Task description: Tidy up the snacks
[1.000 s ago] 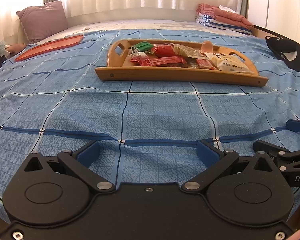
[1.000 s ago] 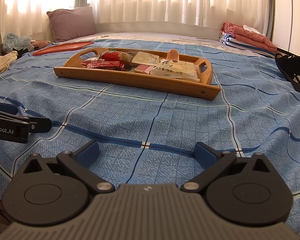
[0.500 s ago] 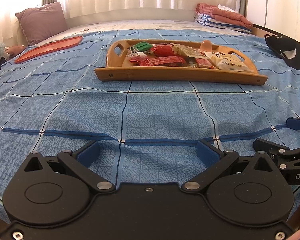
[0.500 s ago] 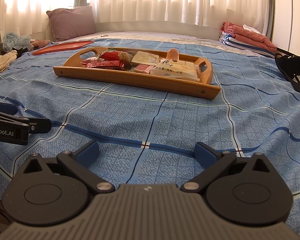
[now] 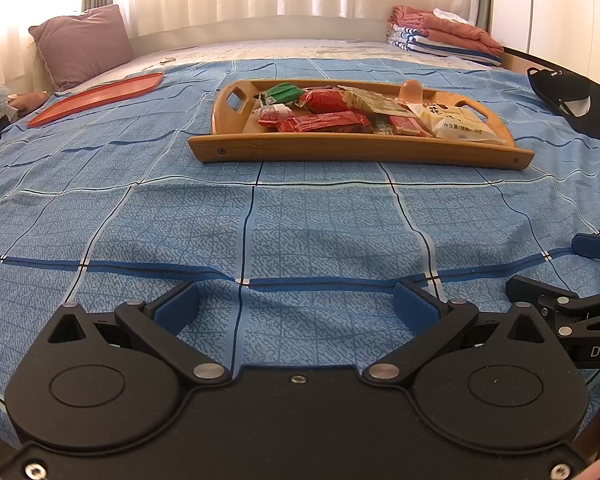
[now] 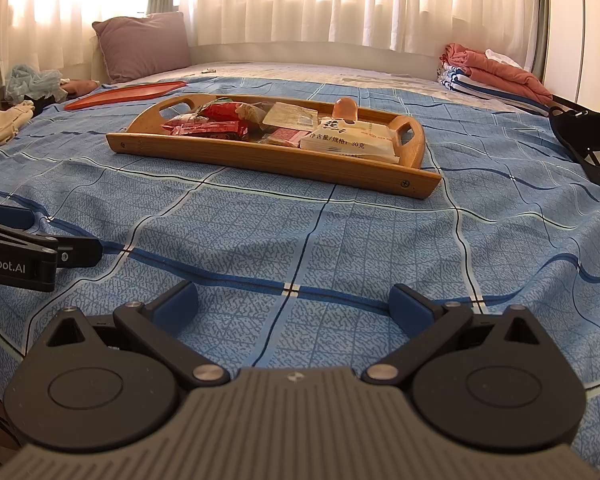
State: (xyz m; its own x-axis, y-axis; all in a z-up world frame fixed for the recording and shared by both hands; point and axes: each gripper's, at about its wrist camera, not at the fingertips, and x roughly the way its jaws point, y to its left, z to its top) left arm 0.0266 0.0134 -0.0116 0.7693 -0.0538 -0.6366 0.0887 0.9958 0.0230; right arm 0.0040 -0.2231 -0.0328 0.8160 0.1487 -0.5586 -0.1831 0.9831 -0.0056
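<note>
left gripper (image 5: 296,300) jaws wide, empty | right gripper (image 6: 294,300) jaws wide, empty | snacks piled in wooden tray (image 5: 360,152) on bed, well ahead | risk: overlapping slick wrappers, jaws may pinch two; soft bedspread (image 5: 320,220) lets tray tip

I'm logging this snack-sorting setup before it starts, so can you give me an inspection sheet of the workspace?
Surface: blue checked bedspread, slightly wrinkled.
Job's things: wooden tray holding mixed snack packets, a white packet and a pink jelly cup; empty orange tray further left.
Clutter: black cap, loose clothes.
Grippers: left gripper and right gripper both open, empty, low over the bedspread.
Cables: nothing seen.
Surroundings: pillow, folded towels, curtains.
</note>
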